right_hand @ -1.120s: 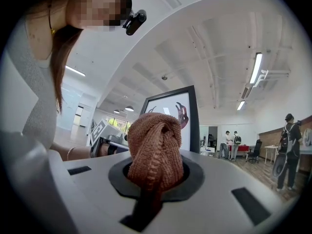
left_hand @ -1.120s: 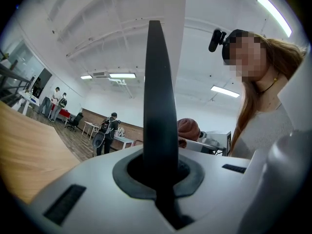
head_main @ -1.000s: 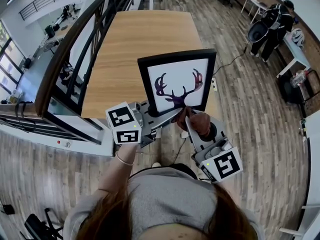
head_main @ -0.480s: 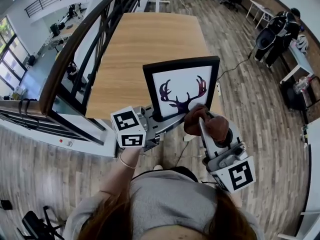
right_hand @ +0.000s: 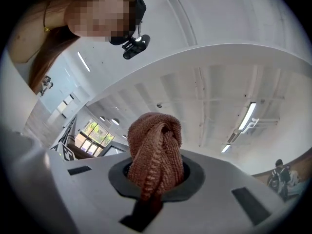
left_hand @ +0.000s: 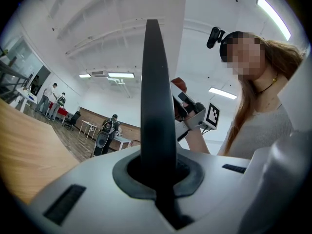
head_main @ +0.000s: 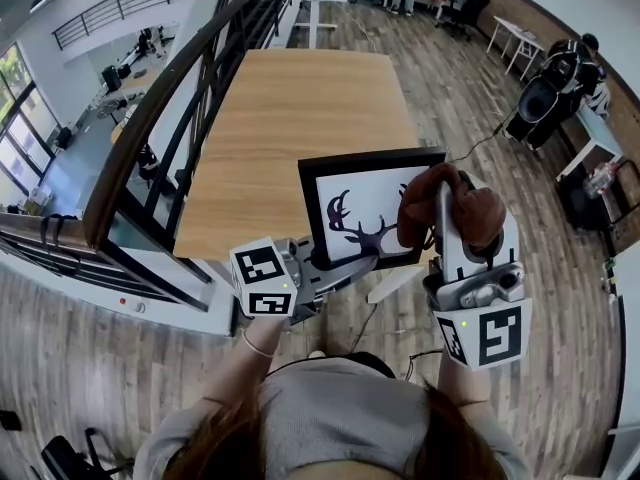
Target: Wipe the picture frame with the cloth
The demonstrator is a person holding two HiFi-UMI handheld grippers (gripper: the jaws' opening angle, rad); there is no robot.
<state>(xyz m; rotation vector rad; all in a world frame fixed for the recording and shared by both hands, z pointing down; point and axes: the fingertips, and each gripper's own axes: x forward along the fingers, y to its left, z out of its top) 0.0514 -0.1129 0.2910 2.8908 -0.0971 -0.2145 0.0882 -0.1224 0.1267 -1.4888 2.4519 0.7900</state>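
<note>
The right claw (head_main: 447, 206) has risen from the picture frame's (head_main: 365, 213) lower edge to its right side, carrying the cloth (head_main: 470, 213) up with it.
The left claw (head_main: 322, 266) is clenched on the frame's lower left edge, which shows as a dark upright blade (left_hand: 157, 106) between its jaws in the left gripper view; the frame is held in the air, tilted, over the near end of the wooden bench (head_main: 290, 108). The right claw is clamped on the bunched reddish-brown cloth (right_hand: 155, 155), whose wad covers the right part of the antler print. I cannot tell whether the cloth presses on the glass.
</note>
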